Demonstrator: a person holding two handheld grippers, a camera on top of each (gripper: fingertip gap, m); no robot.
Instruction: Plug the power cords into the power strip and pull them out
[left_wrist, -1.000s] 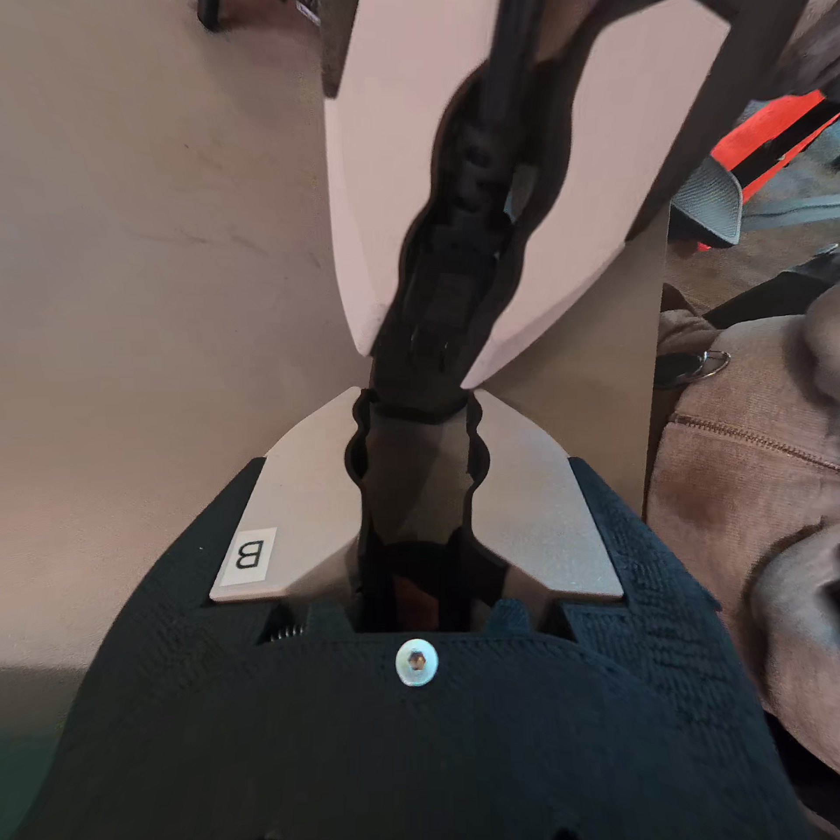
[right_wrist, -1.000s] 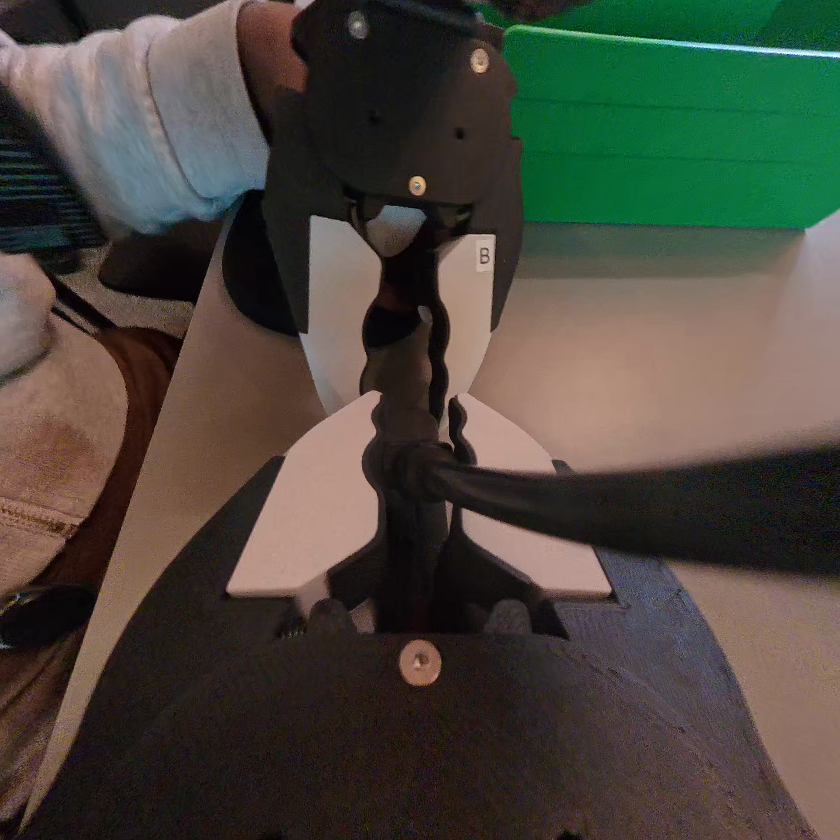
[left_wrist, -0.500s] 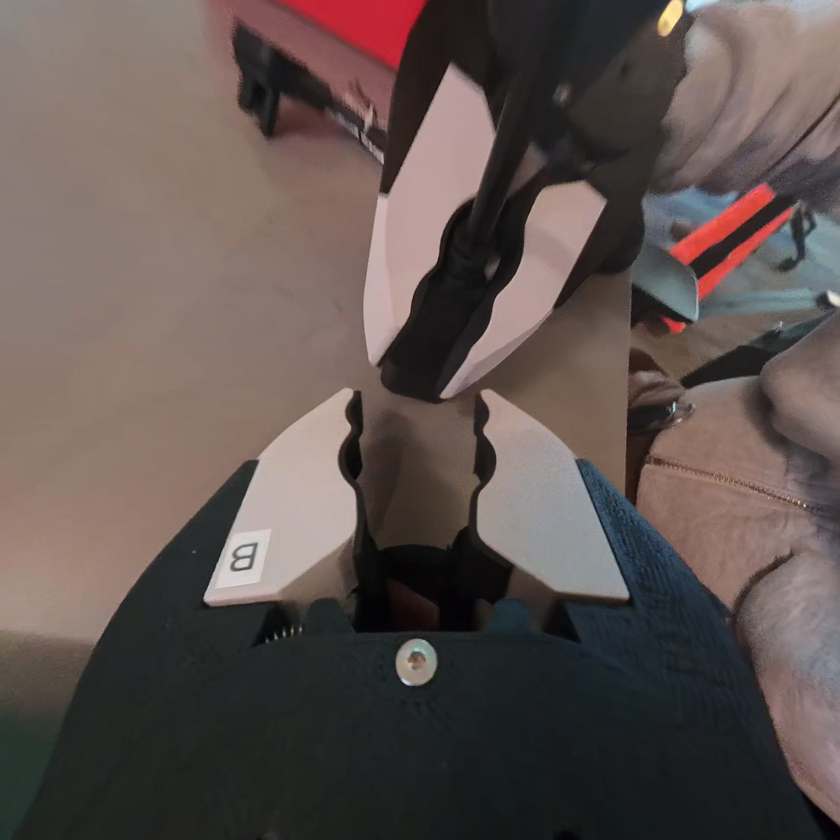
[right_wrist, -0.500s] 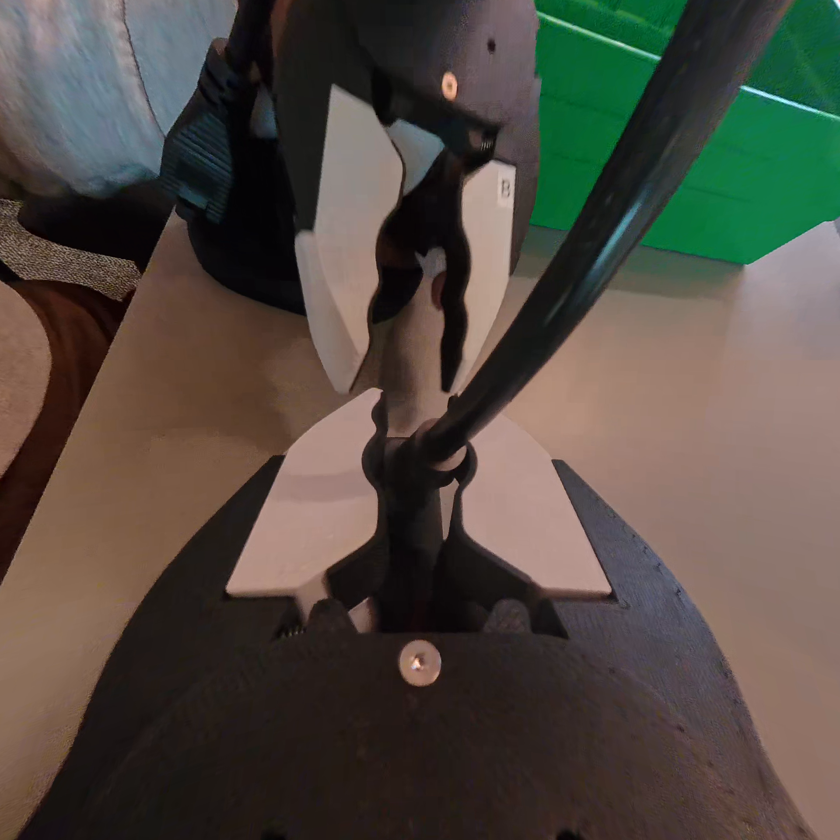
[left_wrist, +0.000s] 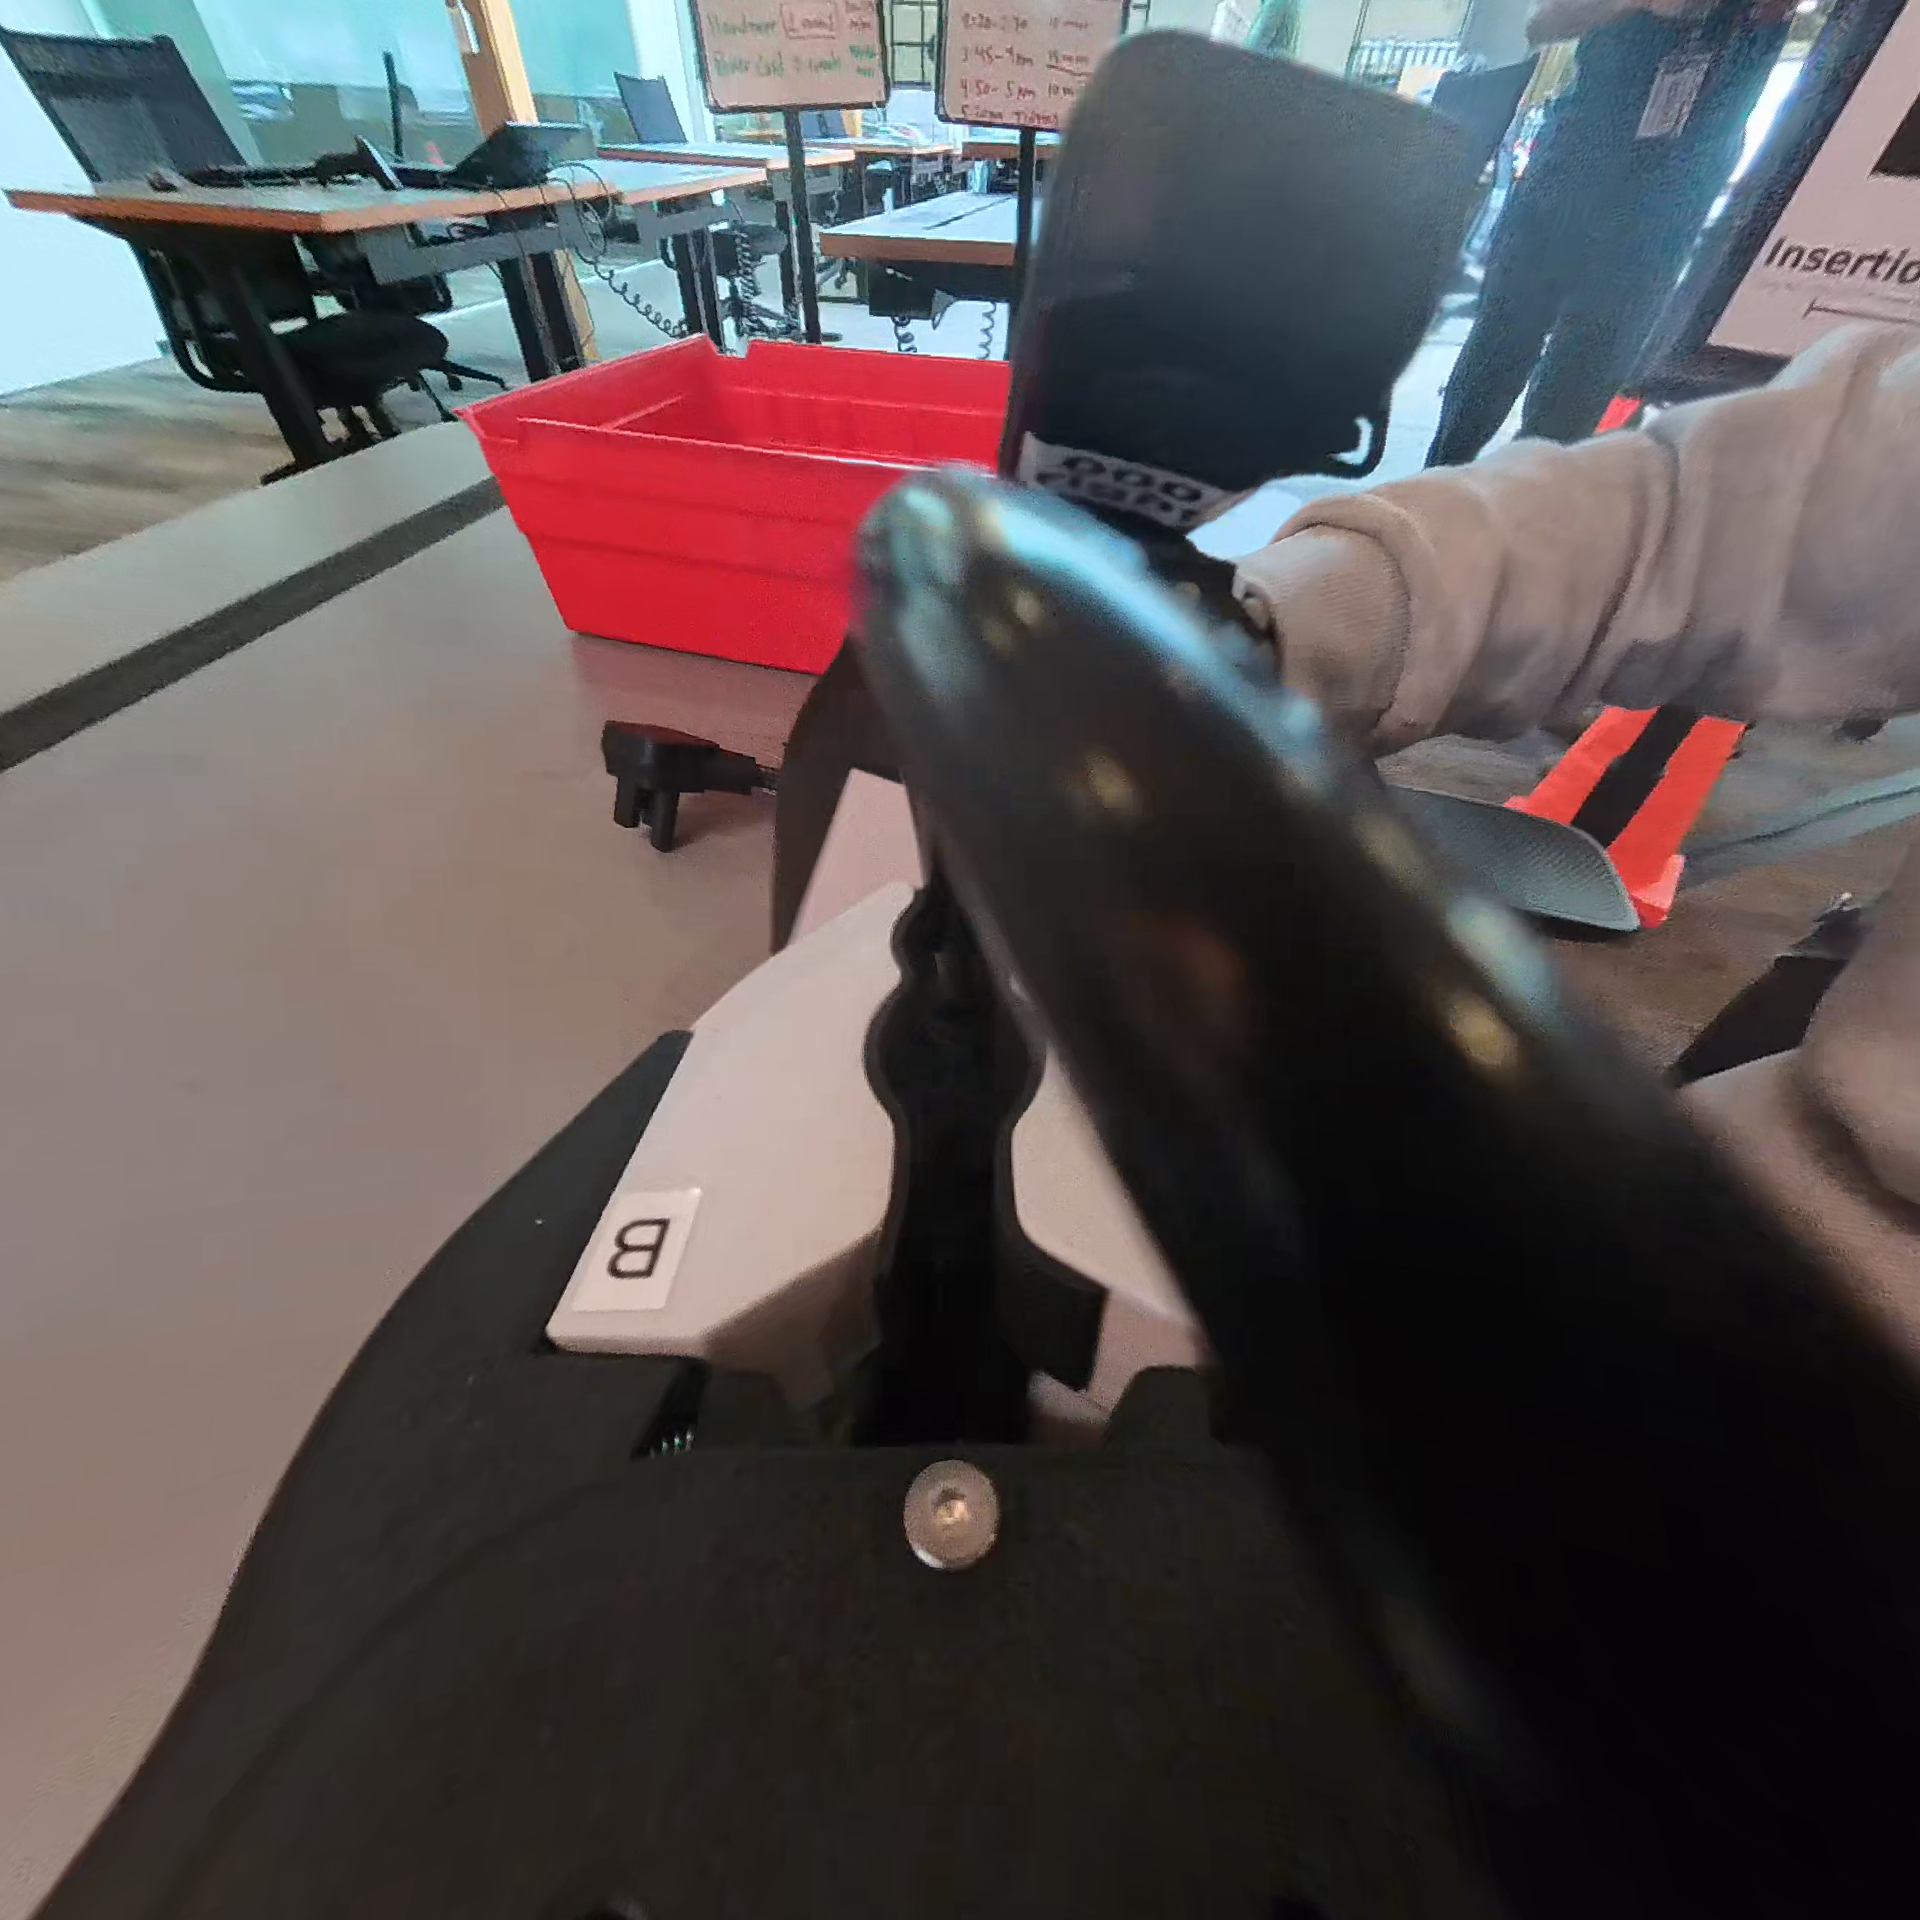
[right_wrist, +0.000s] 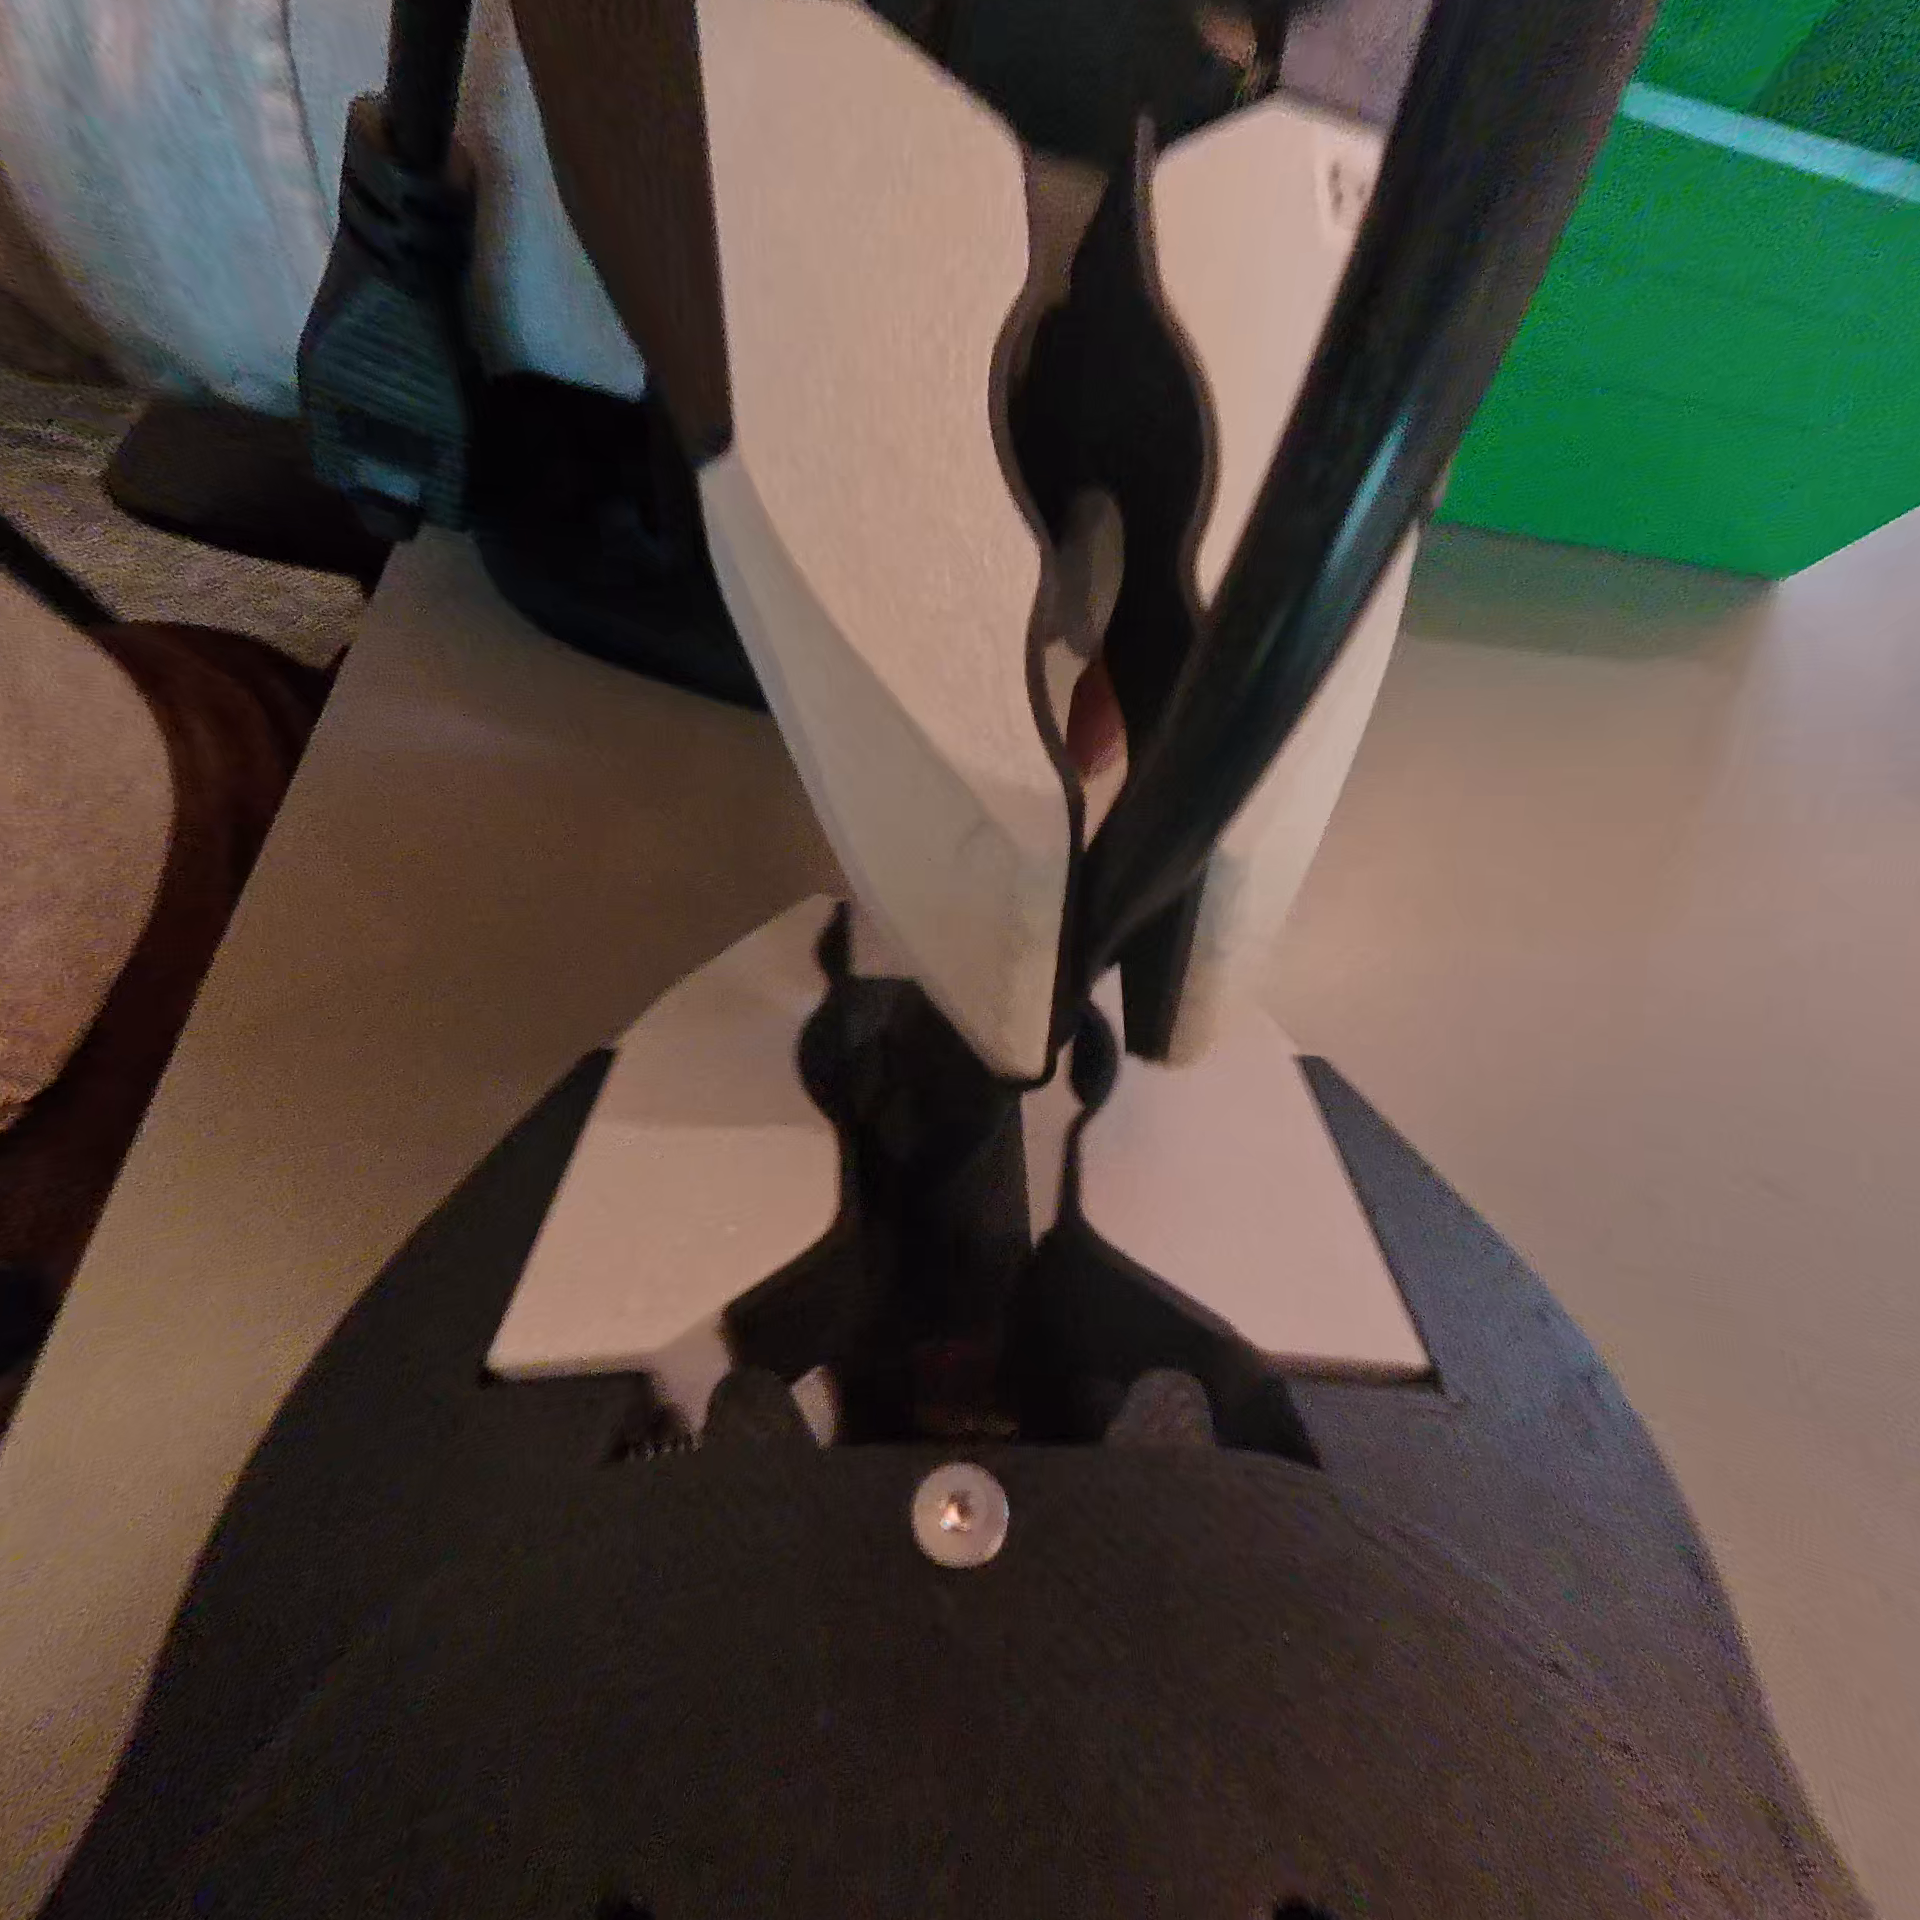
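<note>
The right gripper (right_wrist: 1049, 1049) is clenched on a black plug (right_wrist: 914, 1122), its cord (right_wrist: 1340, 499) running up toward 1 o'clock. The left gripper (right_wrist: 1091, 987), tip to tip with it, looks nearly closed; what it holds is unclear. A second plug (left_wrist: 665, 774) lies on the table (left_wrist: 312, 935) at 11 o'clock, before a red bin (left_wrist: 707, 509).

My left gripper (left_wrist: 951, 997) has smooth matt grey plastic fingers (left_wrist: 769, 1122) set in a rough, grainy black printed body with one shiny metal screw (left_wrist: 951, 1527), and a glossy black cord (left_wrist: 1195, 883) crosses in front of it. The table (left_wrist: 312, 935) looks smooth and matt, the red bin (left_wrist: 707, 520) is slightly shiny moulded plastic, and my sleeve (left_wrist: 1558, 582) is soft grey cloth. My right gripper (right_wrist: 1049, 1049) shows the same matt pale fingers and coarse black shell, beside a smooth green plastic bin (right_wrist: 1714, 343).
</note>
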